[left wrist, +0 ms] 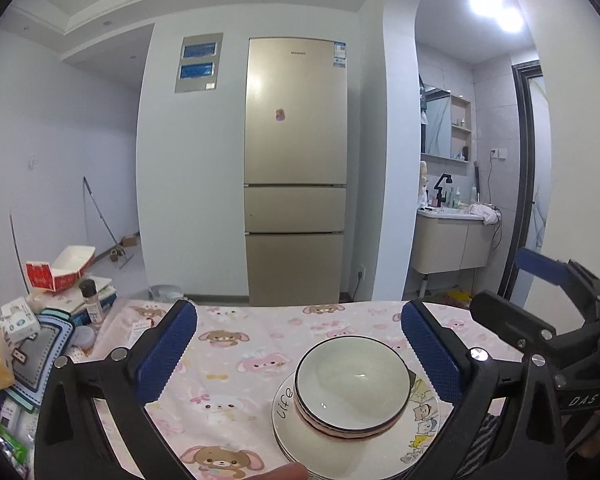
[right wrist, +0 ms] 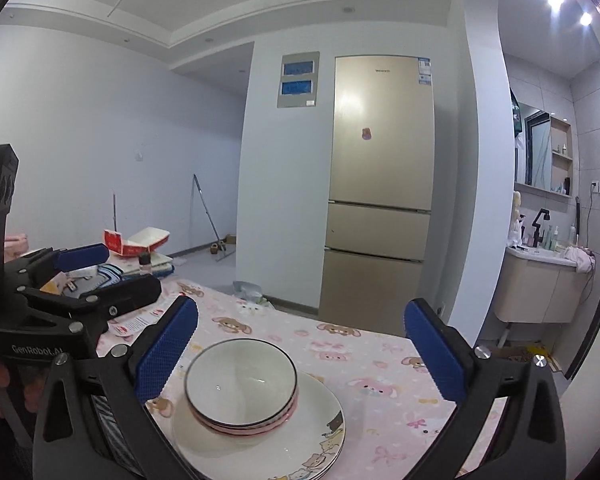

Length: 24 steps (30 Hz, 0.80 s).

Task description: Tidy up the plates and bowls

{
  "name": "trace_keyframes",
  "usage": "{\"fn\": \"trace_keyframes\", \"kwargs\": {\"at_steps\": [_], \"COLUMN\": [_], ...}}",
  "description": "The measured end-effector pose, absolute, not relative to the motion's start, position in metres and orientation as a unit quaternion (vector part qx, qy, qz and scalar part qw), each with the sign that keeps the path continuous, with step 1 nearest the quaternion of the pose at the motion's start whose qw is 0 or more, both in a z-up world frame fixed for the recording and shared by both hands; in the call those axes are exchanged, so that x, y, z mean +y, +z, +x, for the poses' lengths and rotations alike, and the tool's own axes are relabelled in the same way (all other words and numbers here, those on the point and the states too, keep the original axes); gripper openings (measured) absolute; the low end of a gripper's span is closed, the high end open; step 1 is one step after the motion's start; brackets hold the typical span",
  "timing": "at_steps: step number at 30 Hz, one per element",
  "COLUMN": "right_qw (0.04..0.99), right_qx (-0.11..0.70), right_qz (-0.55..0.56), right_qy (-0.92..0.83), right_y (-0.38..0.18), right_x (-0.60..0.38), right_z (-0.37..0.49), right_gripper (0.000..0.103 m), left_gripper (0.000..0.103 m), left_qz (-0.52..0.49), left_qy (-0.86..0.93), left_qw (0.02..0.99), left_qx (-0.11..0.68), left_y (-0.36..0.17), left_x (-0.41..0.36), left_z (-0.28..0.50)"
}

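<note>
Bowls [left wrist: 352, 388] nested on stacked plates [left wrist: 424, 436] on the table [left wrist: 228, 364] — clutter [left wrist: 40, 320] left; fridge [left wrist: 295, 168] behind

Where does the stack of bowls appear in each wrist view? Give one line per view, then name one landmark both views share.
Left wrist view: the stack of bowls sits lower centre-right on the plates, nearer the right-hand blue pad, with both pads apart from it.
Right wrist view: the stack of bowls sits lower centre-left on the plates, near the left-hand blue pad.
Shared landmark: the gold fridge.
</note>
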State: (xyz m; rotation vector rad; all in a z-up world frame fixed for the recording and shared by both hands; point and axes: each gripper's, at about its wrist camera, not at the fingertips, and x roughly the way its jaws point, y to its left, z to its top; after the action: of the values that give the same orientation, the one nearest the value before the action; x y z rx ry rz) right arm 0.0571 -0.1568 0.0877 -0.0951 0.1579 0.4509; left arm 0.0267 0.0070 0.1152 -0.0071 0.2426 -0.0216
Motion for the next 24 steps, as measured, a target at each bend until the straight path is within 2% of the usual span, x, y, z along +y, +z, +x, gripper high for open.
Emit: {"fn": "trace_keyframes", "kwargs": {"at_steps": [14, 24], "right_qw": [0.971, 0.957], "right_qx": [0.046, 0.068], "right_qz": [-0.058, -0.034], "right_qy": [0.229, 0.281], "right_y": [0.099, 0.067], "right_x": [-0.16, -0.164], "right_z": [0.015, -0.008], "right_gripper": [0.103, 0.103], "left_gripper": [0.103, 0.103], "left_qz": [0.055, 0.053], "left_qy": [0.017, -0.003], "left_qw": [0.994, 0.992], "left_qx": [0.089, 0.112], "left_y": [0.097, 0.068], "left_x": [-0.01, -0.018], "left_z": [-0.023, -0.044]}}
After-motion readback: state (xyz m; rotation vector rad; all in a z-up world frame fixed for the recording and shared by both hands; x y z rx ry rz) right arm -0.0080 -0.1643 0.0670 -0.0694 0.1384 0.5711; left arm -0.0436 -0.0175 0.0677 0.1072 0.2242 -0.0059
